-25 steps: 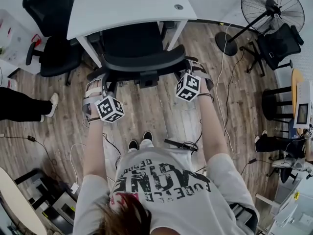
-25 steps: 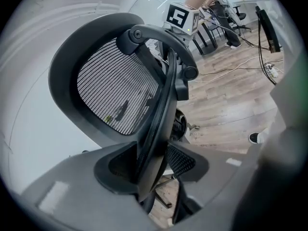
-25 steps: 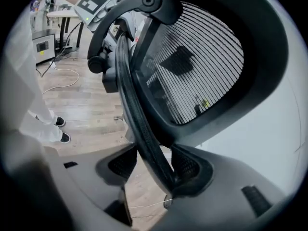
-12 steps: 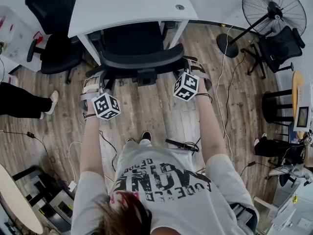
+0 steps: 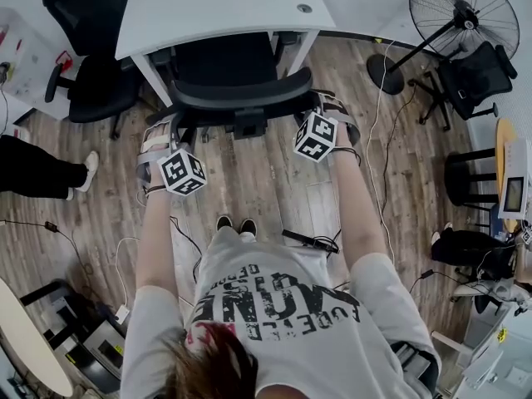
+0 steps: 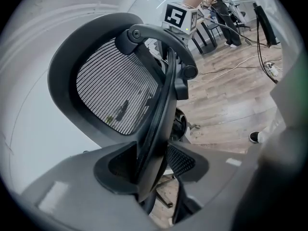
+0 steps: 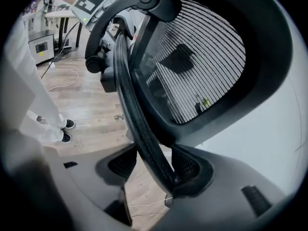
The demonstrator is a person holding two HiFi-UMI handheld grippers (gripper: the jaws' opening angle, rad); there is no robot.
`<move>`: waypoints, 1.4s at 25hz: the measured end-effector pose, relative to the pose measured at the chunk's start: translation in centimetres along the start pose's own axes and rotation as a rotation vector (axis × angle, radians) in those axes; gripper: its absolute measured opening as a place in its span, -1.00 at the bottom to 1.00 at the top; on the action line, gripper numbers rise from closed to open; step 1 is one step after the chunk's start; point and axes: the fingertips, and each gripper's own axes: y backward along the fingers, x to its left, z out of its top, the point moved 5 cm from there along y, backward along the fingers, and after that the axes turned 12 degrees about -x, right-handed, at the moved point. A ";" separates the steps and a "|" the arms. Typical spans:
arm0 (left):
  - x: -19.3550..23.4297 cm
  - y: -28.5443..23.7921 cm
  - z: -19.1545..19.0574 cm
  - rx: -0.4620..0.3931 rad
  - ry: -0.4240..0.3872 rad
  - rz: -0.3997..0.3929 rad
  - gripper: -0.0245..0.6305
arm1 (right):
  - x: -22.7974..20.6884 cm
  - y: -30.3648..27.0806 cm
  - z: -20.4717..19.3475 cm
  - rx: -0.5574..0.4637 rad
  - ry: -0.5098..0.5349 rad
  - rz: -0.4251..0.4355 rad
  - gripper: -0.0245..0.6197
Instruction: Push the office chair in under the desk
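The black mesh office chair stands with its seat partly under the white desk, backrest toward me. My left gripper is at the backrest's left edge and my right gripper at its right edge. In the left gripper view the backrest's rim runs down between the jaws of that gripper, which are shut on it. The right gripper view shows the same: the rim is clamped in the right gripper. The chair's base is hidden.
Another black chair stands left of the desk, and a desk leg is close to the chair's left side. A floor fan, a third chair and stools stand right. Cables lie on the wood floor. A person's leg is at left.
The chair has rolled a little farther under the desk with both grippers holding it. The person's feet have stepped forward together.
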 end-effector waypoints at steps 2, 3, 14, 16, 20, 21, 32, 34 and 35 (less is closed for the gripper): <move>0.0 0.0 0.0 0.001 0.001 -0.001 -0.32 | 0.0 0.0 0.0 0.004 -0.002 0.000 -0.28; 0.0 0.0 0.0 0.002 0.002 -0.002 -0.32 | 0.1 0.0 0.0 0.007 -0.003 0.000 -0.28; -0.1 -0.2 -0.1 0.008 0.009 -0.008 -0.32 | 0.1 -0.2 -0.1 0.019 -0.011 -0.009 -0.28; -0.1 -0.3 -0.1 0.011 0.012 -0.014 -0.32 | 0.1 -0.2 -0.1 0.019 -0.011 -0.011 -0.28; 0.0 -0.3 -0.1 0.018 0.020 -0.027 -0.32 | 0.1 -0.2 -0.1 0.024 -0.014 -0.004 -0.28; -0.1 -0.3 -0.1 0.022 0.023 -0.031 -0.32 | 0.1 -0.2 -0.1 0.026 -0.014 0.000 -0.28; 0.0 0.0 0.0 0.001 0.131 -0.103 -0.32 | 0.3 0.6 0.2 -0.012 -0.059 -0.089 -0.28; 0.2 0.2 0.1 -0.007 0.184 -0.099 -0.31 | 0.3 1.1 0.3 -0.038 -0.086 -0.106 -0.28; 0.3 0.2 0.2 -0.009 0.209 -0.097 -0.31 | 0.2 1.3 0.4 -0.049 -0.096 -0.113 -0.28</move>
